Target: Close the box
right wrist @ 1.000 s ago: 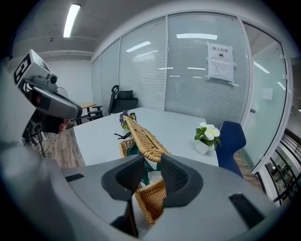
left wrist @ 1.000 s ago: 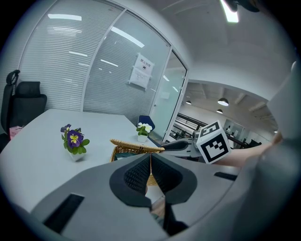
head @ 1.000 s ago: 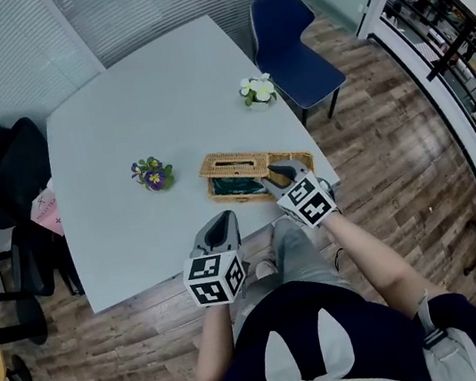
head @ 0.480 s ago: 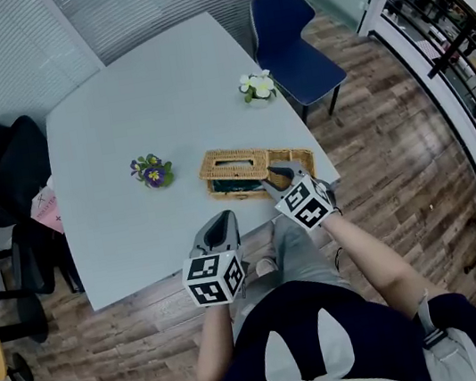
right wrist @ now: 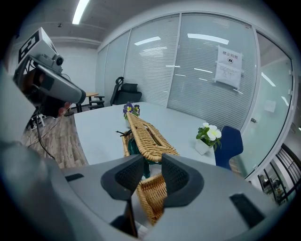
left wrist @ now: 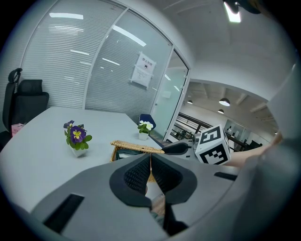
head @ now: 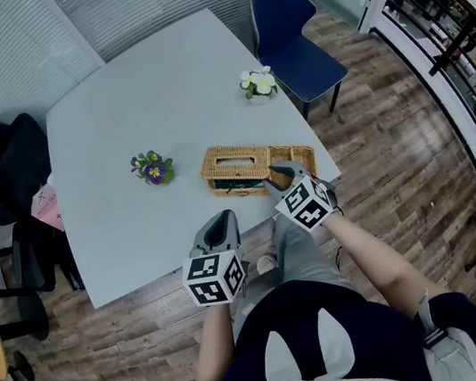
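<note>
A wicker box [head: 297, 156] lies near the front right edge of the pale table [head: 148, 82], with something dark green [right wrist: 133, 146] inside. Its woven lid [head: 233, 160] is raised and tilted, its near end [right wrist: 151, 142] between the pads of my right gripper [right wrist: 151, 172], which are easing open while still touching it. In the head view the right gripper [head: 277, 175] sits at the box's right end. My left gripper [head: 220, 225] hangs shut and empty off the table's front edge, its jaws meeting in the left gripper view [left wrist: 150, 161].
A small pot of purple flowers [head: 153, 169] stands left of the box and a white-flowered pot [head: 258, 87] behind it. A blue chair [head: 290, 41] is at the far right corner, black chairs [head: 1, 179] at the left. Wooden floor surrounds the table.
The box and its lid have shifted slightly away and to the right with the right gripper. The left gripper has stayed put.
</note>
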Demonstrator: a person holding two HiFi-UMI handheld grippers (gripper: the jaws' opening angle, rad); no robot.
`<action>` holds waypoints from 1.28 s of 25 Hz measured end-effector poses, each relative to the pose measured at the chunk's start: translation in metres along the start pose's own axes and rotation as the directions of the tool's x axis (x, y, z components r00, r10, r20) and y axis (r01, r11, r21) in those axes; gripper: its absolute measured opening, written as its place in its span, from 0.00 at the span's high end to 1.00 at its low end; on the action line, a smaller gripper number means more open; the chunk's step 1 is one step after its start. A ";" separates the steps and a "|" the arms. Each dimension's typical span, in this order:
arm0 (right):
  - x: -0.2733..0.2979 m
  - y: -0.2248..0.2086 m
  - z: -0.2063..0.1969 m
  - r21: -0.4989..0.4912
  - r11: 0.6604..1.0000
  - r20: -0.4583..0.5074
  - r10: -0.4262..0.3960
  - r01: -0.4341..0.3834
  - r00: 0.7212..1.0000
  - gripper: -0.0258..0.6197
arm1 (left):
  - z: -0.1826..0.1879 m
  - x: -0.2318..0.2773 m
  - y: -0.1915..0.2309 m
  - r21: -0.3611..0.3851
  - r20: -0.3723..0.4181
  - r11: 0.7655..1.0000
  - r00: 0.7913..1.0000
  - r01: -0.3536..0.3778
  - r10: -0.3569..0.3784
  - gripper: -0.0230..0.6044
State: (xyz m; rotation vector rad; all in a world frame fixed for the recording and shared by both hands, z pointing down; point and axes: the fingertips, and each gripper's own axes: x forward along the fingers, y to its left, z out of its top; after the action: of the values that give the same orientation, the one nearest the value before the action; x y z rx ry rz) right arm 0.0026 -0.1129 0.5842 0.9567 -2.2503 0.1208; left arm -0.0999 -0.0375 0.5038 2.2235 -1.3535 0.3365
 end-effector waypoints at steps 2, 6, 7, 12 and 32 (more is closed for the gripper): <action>0.000 0.000 0.000 0.000 1.000 0.000 -0.005 0.005 1.000 0.77 | -0.001 0.000 0.000 -0.001 -0.003 1.000 1.000 0.000 0.000 0.92; 0.001 0.001 -0.004 0.011 1.000 -0.009 -0.004 0.004 1.000 0.77 | -0.004 0.001 -0.001 -0.004 -0.010 1.000 1.000 0.003 -0.003 0.92; 0.001 0.002 -0.005 0.010 1.000 -0.011 -0.003 0.003 1.000 0.77 | -0.005 0.001 -0.002 -0.004 -0.011 1.000 1.000 0.003 -0.004 0.92; 0.002 0.004 -0.009 0.006 1.000 -0.022 0.001 -0.001 1.000 0.76 | -0.005 0.002 -0.001 -0.005 -0.015 1.000 1.000 0.005 -0.005 0.92; 0.008 0.013 -0.024 0.006 1.000 -0.068 0.016 -0.016 0.998 0.75 | -0.013 0.003 0.002 -0.016 -0.029 1.000 1.000 0.005 -0.006 0.92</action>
State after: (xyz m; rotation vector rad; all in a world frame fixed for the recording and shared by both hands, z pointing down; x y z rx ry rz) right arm 0.0032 -0.1003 0.6091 0.9241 -2.1969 0.1644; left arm -0.0999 -0.0334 0.5164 2.2005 -1.3301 0.3537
